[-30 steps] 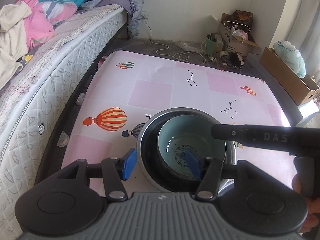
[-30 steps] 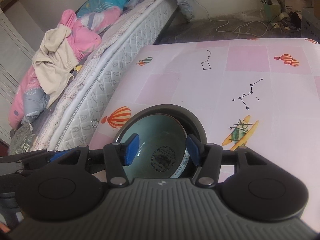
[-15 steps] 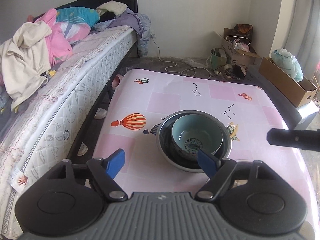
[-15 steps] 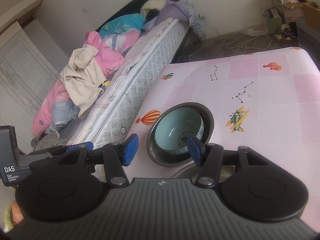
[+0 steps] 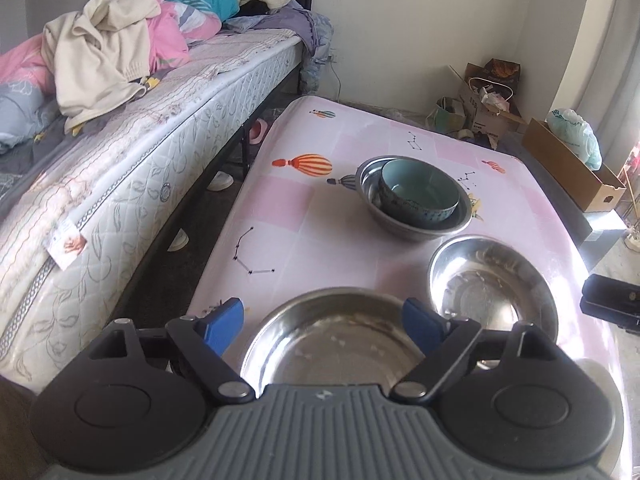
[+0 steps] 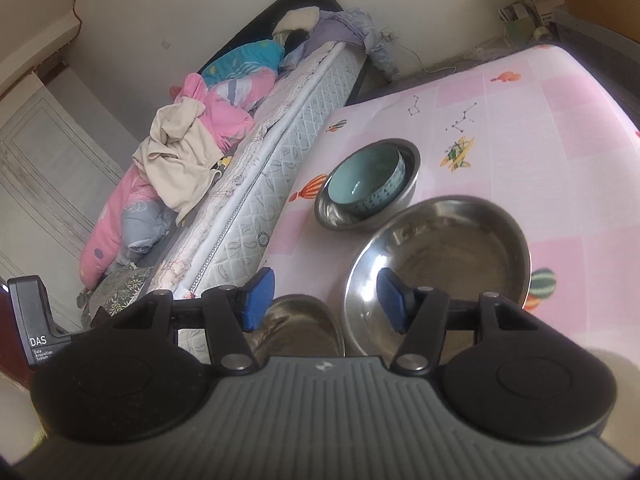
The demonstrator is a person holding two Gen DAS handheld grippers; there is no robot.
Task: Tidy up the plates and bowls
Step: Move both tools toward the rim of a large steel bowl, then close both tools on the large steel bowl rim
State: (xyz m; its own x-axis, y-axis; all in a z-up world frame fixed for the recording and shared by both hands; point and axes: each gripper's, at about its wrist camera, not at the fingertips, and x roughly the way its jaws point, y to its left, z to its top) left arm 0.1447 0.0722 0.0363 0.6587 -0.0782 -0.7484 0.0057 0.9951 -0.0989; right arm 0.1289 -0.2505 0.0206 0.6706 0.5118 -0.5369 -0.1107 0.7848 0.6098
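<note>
Bed (image 5: pixel 168 128), cardboard box (image 5: pixel 568 168), pink tablecloth (image 5: pixel 320 216)

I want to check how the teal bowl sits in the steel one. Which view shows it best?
The left wrist view: the teal bowl sits whole and unblocked inside the steel bowl. The right wrist view shows it whole too, but smaller and tilted.

table cover (image 5: pixel 280 216): pink squares, striped balloons, black star lines | small bowl (image 5: pixel 418 188): light blue inside, dark blue pattern outside, at 12 o'clock | three metal bowls (image 5: pixel 492 280): shiny silver | gripper pads (image 5: pixel 224 322): blue | mattress (image 5: pixel 120 184): white, grey leaves | blanket (image 5: pixel 168 40): pink, at 10 o'clock
</note>
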